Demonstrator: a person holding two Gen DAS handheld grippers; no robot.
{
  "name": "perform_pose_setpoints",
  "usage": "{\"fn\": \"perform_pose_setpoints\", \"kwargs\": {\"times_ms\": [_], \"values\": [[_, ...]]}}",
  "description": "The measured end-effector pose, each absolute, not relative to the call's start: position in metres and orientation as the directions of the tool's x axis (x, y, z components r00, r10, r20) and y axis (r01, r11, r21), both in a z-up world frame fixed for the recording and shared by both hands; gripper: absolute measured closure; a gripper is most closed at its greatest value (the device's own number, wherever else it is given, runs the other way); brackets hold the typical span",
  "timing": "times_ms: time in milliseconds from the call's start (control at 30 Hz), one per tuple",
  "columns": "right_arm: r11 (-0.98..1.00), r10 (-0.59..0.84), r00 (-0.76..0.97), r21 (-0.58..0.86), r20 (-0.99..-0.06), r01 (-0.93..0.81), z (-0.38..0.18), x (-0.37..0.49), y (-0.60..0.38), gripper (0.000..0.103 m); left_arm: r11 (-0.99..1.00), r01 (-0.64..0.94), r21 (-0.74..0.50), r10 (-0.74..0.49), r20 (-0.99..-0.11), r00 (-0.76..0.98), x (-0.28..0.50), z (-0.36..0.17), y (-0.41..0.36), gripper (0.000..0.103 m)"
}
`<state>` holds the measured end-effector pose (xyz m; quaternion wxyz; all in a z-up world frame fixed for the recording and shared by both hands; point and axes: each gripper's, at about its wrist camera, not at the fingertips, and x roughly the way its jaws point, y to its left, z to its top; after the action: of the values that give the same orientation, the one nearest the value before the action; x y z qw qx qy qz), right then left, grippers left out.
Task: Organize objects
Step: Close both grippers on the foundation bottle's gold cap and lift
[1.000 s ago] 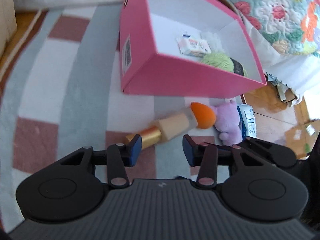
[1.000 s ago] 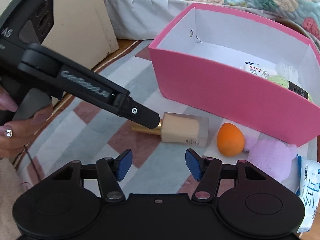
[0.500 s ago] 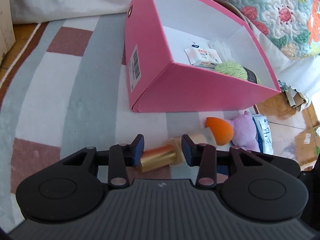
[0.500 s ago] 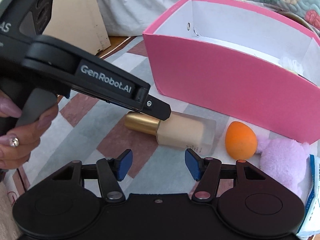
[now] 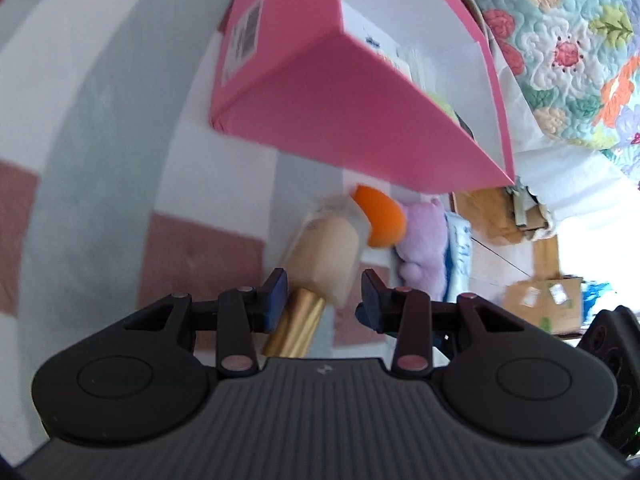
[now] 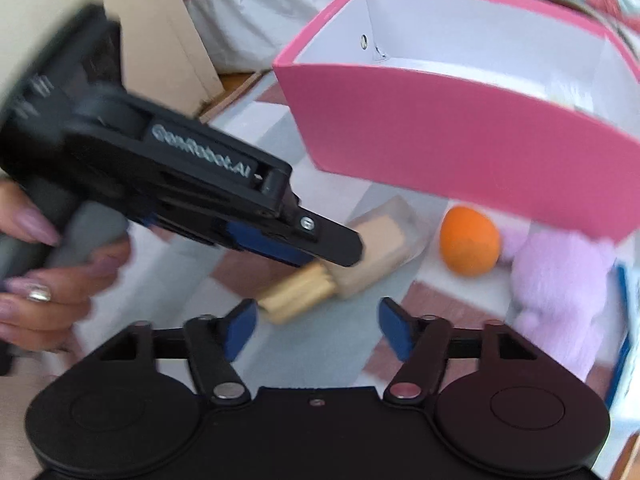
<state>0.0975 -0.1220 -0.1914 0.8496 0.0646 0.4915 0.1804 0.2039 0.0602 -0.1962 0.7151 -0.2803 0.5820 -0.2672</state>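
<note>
- Underfoot lay a checked rug (image 5: 100,128) of grey, white and dull-red squares, with a floral quilt (image 5: 560,40) hanging at the far side.
- On that rug lay the foundation bottle (image 5: 328,256): a frosted, squared glass body filled with beige liquid, closed by a round gold cap (image 5: 296,328), lying on its side and blurred in both views.
- The left gripper (image 5: 322,294) straddled the bottle where cap meets body; its jaws had just been closing, the left blue pad against the cap, a sliver of gap on the right, so a firm clamp could not be confirmed.
- A person's hand (image 6: 52,264) gripped that tool's handle, seen from the right wrist.
- The right gripper (image 6: 318,326) hovered just short of the cap, its jaws having just sprung apart with nothing between them.
- Just beyond the bottle's base sat an orange sponge (image 6: 470,240), then a lilac plush toy (image 6: 560,280) and a blue-and-white packet (image 5: 460,244).
- Behind them stood a pink box (image 6: 460,140), white inside, holding small items too blurred to name.
</note>
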Motion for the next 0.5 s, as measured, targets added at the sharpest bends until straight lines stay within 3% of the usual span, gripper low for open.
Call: {"fn": "perform_pose_setpoints", "kwargs": {"times_ms": [200, 367, 467, 500], "values": [[0.938, 0.341, 0.444, 0.265, -0.829, -0.226, -0.193, 0.101, -0.123, 0.02, 0.686, 0.036, -0.726, -0.722, -0.675, 0.15, 0.196, -0.197, 0.048, 0.065], [0.965, 0.236, 0.494, 0.143, -0.837, -0.218, -0.207, 0.111, -0.11, 0.021, 0.718, 0.049, -0.695, -0.69, -0.701, 0.181, 0.197, -0.192, 0.044, 0.064], [0.98, 0.171, 0.505, 0.093, -0.846, -0.176, -0.211, 0.119, -0.103, 0.036, 0.762, 0.095, -0.64, -0.642, -0.727, 0.244, 0.198, -0.184, 0.043, 0.064], [0.985, 0.138, 0.503, 0.064, -0.853, -0.162, -0.212, 0.12, -0.102, 0.048, 0.771, 0.106, -0.628, -0.631, -0.73, 0.261, 0.198, -0.182, 0.044, 0.064]]}}
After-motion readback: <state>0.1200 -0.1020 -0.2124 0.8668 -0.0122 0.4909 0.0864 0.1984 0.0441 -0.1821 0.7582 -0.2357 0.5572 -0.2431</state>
